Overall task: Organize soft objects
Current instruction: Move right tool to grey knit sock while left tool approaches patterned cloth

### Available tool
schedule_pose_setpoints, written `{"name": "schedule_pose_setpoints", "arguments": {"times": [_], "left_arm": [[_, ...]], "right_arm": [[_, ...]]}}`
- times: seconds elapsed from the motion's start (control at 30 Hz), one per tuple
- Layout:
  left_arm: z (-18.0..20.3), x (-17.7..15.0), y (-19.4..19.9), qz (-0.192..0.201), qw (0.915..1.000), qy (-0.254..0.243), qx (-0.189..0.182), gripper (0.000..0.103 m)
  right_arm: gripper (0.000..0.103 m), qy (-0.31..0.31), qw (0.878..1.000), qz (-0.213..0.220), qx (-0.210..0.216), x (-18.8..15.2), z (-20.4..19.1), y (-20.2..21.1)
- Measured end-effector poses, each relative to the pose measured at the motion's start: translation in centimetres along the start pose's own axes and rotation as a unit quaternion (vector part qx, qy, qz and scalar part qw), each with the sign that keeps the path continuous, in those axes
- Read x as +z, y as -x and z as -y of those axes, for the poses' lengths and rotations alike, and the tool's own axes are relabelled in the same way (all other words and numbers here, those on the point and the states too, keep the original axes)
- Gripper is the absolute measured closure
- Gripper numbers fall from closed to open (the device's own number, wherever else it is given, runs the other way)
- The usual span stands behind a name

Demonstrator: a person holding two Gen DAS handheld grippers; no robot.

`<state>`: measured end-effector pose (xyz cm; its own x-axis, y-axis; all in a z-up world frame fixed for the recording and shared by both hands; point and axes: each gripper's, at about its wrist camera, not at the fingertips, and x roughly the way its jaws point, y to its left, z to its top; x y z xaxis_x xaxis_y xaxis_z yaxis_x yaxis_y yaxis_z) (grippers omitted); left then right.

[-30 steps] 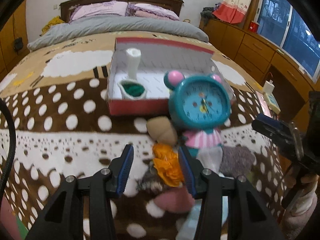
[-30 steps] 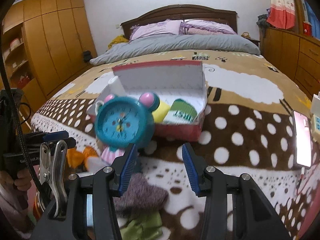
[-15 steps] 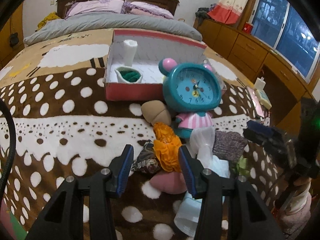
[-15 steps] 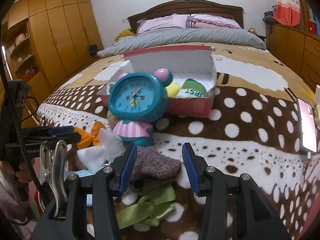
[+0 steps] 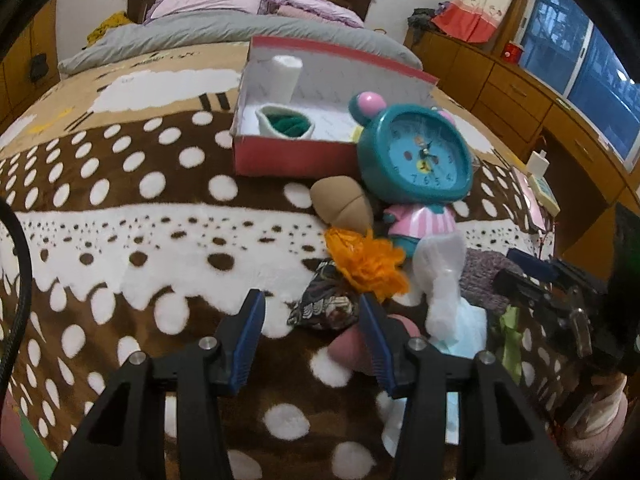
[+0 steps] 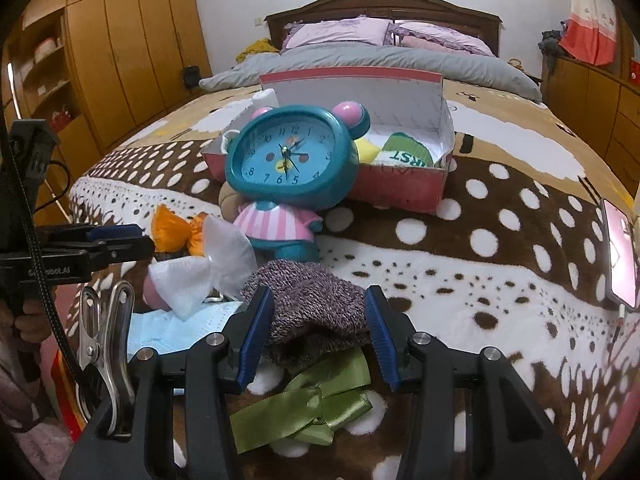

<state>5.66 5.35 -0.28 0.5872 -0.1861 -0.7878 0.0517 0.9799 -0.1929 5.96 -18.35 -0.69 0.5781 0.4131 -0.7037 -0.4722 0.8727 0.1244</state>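
Both grippers angled down, fingers apart: left gripper (image 5: 311, 334), right gripper (image 6: 319, 330).

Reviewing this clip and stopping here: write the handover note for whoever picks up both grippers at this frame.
Left gripper: open, holding nothing, over the patterned pouch and orange flower.
Right gripper: open, straddling the purple knit piece, not clamped.
Red box: already holds a few soft items.
Left on the blanket: pouch, flower, knit piece, green ribbon, white tissue, blue mask. The clock stands among them.
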Motion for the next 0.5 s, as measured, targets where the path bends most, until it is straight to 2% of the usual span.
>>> {"name": "schedule_pose_setpoints", "arguments": {"times": [0.23,0.5], "left_arm": [[0.3,-0.2,-1.4,-0.004,1.0,0.002,-0.005,0.052],[0.6,0.1,-2.7,-0.011,0.9996,0.013,-0.023,0.052]], "right_arm": [[0.055,-0.006,1.0,-0.015,-0.007,-0.6,0.3,-1.0],[0.055,-0.027,0.999,-0.029,0.005,-1.2,1.0,-2.0]]}}
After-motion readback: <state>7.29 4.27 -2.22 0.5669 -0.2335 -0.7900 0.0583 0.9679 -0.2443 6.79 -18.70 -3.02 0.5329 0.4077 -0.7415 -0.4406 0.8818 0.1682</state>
